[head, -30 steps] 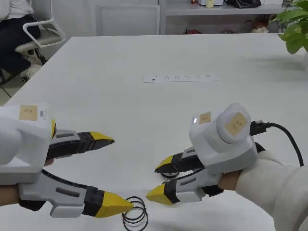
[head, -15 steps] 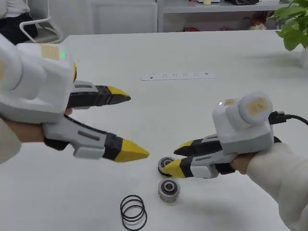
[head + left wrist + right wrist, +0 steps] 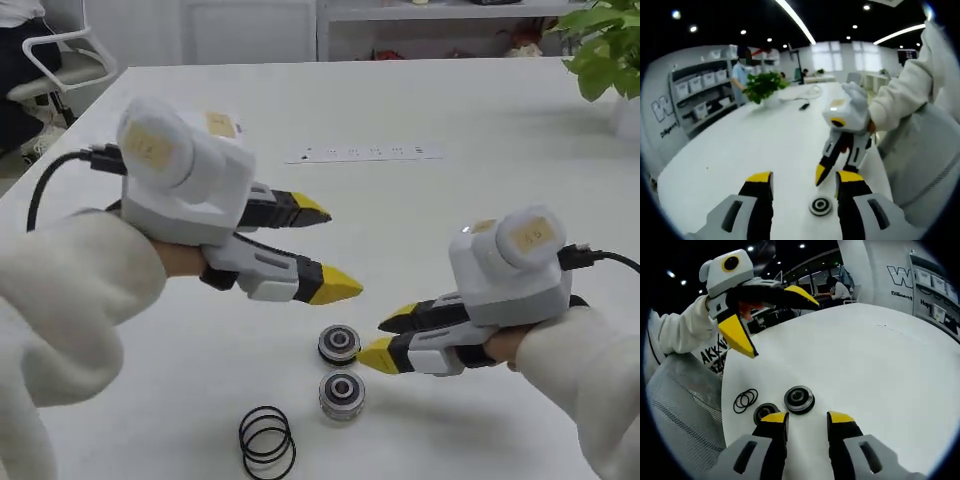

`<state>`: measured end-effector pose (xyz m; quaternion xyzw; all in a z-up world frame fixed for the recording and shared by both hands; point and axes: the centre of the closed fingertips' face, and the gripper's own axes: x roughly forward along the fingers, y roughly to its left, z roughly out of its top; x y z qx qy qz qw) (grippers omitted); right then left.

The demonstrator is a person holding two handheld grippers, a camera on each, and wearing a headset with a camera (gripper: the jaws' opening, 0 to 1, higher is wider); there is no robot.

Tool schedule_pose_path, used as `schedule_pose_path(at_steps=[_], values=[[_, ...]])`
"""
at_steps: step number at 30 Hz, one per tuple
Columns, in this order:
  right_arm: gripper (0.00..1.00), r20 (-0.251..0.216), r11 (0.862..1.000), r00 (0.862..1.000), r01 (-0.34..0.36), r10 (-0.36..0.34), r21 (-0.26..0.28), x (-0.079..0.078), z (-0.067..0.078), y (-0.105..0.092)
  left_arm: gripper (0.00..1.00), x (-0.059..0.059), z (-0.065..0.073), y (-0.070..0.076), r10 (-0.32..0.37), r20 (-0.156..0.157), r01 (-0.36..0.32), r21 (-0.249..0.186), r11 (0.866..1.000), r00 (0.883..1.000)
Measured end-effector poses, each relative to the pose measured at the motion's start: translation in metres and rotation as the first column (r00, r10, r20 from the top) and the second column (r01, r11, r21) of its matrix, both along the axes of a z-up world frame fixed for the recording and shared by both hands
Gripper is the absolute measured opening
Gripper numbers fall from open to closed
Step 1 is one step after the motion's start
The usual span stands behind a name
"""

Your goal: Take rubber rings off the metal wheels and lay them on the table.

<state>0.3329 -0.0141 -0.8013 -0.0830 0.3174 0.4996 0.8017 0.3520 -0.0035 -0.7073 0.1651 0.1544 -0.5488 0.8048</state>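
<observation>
A broad white table [image 3: 450,110] is spreading across an office. A shelf unit [image 3: 430,12] is running along the far wall, and a white chair [image 3: 70,62] is standing off the table's far left corner. In the right gripper view, large wall lettering [image 3: 903,276] is showing a "W" with "Diligent" below it, cut off at the edge. Black print [image 3: 710,357] on the person's white top is reading "AKK". In the left gripper view a "W" is showing on the wall beside shelves of white bins [image 3: 705,82], where a person [image 3: 742,70] is standing.

Two round metal wheels are lying flat towards the table's near edge, just beside each other: the farther wheel [image 3: 339,343] and the nearer wheel [image 3: 341,393]. A small heap of thin black rubber rings [image 3: 267,440] is lying flat on the table, left of the nearer wheel and apart from it.

The left tongs [image 3: 340,252] are hovering above the table with jaws spread wide, gripping nothing. The right tongs [image 3: 375,340] are pointing at the farther wheel, yellow tips just beside it. Their jaws are parted by a narrow gap and holding nothing. Whether a tip is touching the wheel I cannot tell.

A flat white power strip [image 3: 352,153] is lying mid-table, well beyond the tongs. A green leafy plant [image 3: 605,50] is leaning in at the far right.
</observation>
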Motion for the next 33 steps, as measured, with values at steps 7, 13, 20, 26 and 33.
schedule_pose_path(at_steps=[7,13,20,26,33], values=[[0.27,-0.007,1.0,1.0,0.004,-0.004,0.019,0.0,-0.001,0.002,0.43,-0.005,-0.036,0.008,0.036,-0.045,-0.035,0.024,0.999,0.998],[0.25,0.0,1.0,1.0,-0.008,0.008,0.027,-0.002,-0.002,0.007,0.38,-0.007,-0.056,0.01,0.056,-0.063,-0.052,0.058,0.997,0.996],[0.23,0.006,0.999,1.0,-0.019,0.019,0.026,-0.004,-0.004,0.01,0.29,-0.017,-0.079,0.008,0.012,-0.083,-0.001,0.134,0.991,0.996],[0.22,0.01,0.999,1.0,-0.023,0.023,0.024,-0.004,-0.004,0.011,0.24,-0.015,-0.082,0.008,0.028,-0.099,-0.015,0.133,0.991,0.995],[0.19,0.017,0.999,1.0,-0.022,0.021,0.028,-0.003,-0.004,0.013,0.16,-0.019,-0.085,0.005,0.017,-0.117,-0.002,0.125,0.992,0.993]])
